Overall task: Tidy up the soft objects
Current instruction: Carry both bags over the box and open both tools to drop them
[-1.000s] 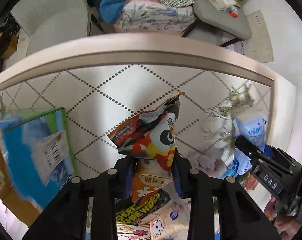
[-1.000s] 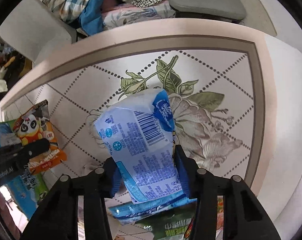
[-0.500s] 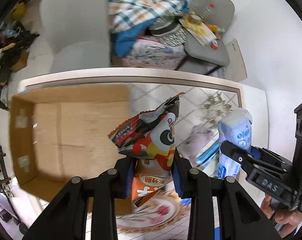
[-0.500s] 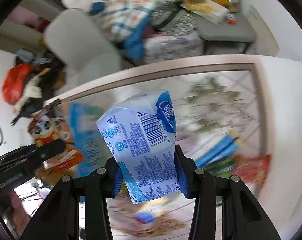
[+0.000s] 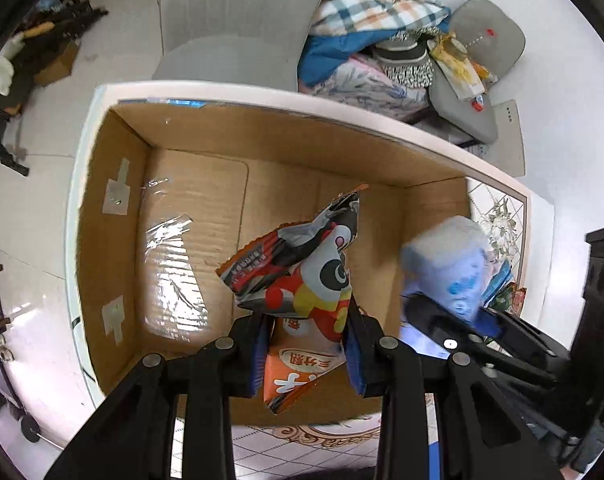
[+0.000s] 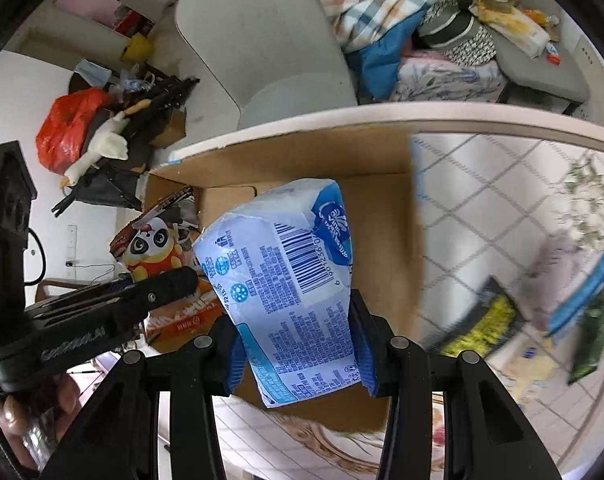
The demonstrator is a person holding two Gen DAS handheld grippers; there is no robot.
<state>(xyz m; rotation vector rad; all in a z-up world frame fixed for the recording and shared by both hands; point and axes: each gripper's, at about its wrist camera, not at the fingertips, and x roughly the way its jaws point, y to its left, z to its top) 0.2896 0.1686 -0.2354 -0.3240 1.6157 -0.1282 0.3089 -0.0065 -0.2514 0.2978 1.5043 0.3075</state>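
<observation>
Both packs hang over the open cardboard box (image 5: 114,216), which lies directly below and ahead of the tongs. The left tongs (image 5: 306,354) are clenched on the panda snack bag (image 5: 302,276) (its long axis upright); the right tongs (image 6: 298,352) grip the blue tissue pack (image 6: 290,280), just right of it.

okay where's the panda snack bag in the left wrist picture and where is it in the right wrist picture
Left wrist: the panda snack bag sits at centre, clamped in the left gripper, above the cardboard box.
Right wrist: the same bag shows at left of centre, behind the left gripper's finger, beside the blue tissue pack.
Shared landmark: the cardboard box lies under both grippers in each view.
</observation>
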